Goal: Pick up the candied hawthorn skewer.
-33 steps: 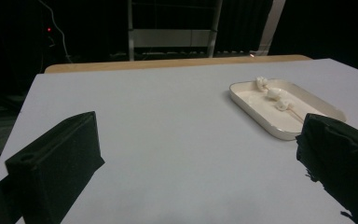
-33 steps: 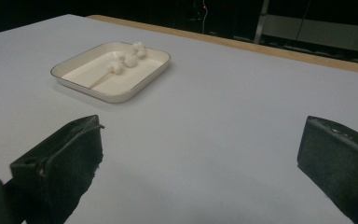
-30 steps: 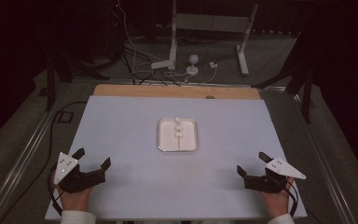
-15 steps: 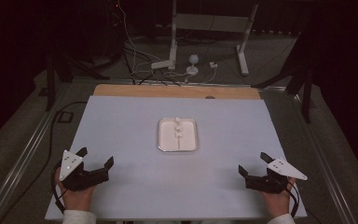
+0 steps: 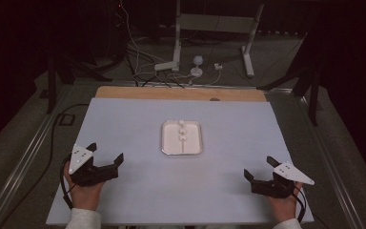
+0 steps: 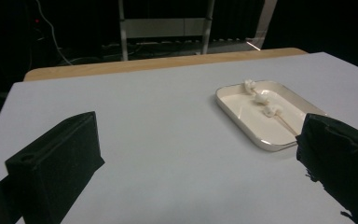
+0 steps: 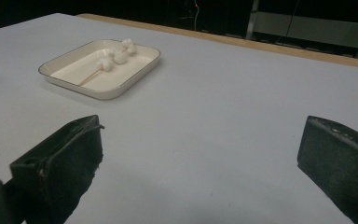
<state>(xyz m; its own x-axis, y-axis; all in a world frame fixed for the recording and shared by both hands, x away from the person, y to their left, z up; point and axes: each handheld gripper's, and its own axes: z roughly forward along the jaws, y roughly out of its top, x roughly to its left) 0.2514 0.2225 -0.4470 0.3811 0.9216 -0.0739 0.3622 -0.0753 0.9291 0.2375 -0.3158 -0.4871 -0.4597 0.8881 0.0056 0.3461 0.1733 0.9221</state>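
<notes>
**Left hand turned inward, both still at the near edge**

Your left hand-held gripper [image 5: 106, 159] has shifted since a second ago — it sat squarer at the near-left corner, and now its jaws swing toward the middle of the bench [image 5: 138, 119]; your right hand-held gripper [image 5: 258, 171] has hardly moved at the near-right. Both stand with jaws wide apart and nothing between them; the gripper views show bare surface in each gap.

The white tray [image 5: 167, 143] lies at the centre of the bench, well apart from both hands; on it rests a thin skewer [image 6: 284, 120] with three small white lumps, perhaps marshmallows [image 6: 261, 97], threaded toward its far end. I read the turn as the start of a reach, with no contact yet.

Room is generous — open surface all round the tray; mind only the tray's raised rim and the bench's near edge under your wrists.
</notes>
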